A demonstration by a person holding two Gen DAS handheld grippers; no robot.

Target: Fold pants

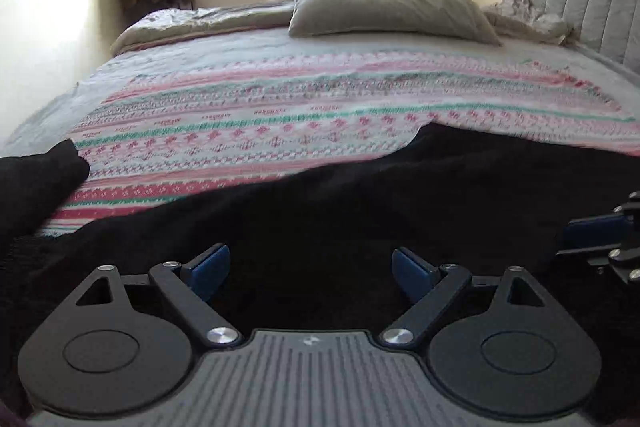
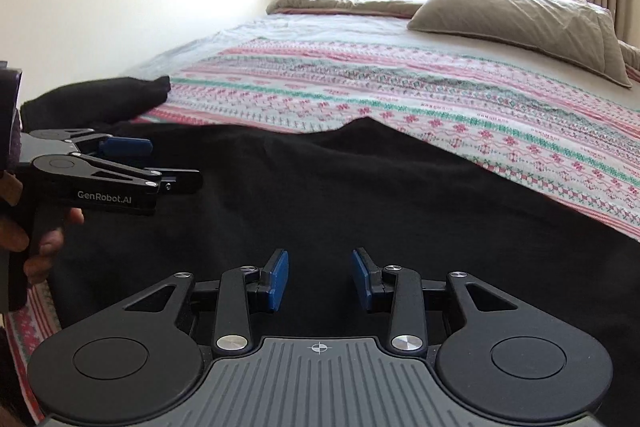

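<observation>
While a wide bed under a pink, green and white patterned knit blanket fills the room, the black fabric pants lie spread along its near edge. Above them, the left gripper and right gripper both gape apart, clamping nothing.

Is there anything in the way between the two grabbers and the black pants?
Nothing visible is. The black pants lie spread on the patterned blanket, right below both grippers. The left gripper and right gripper are open just above the cloth. The pillow sits far back on the bed.
</observation>
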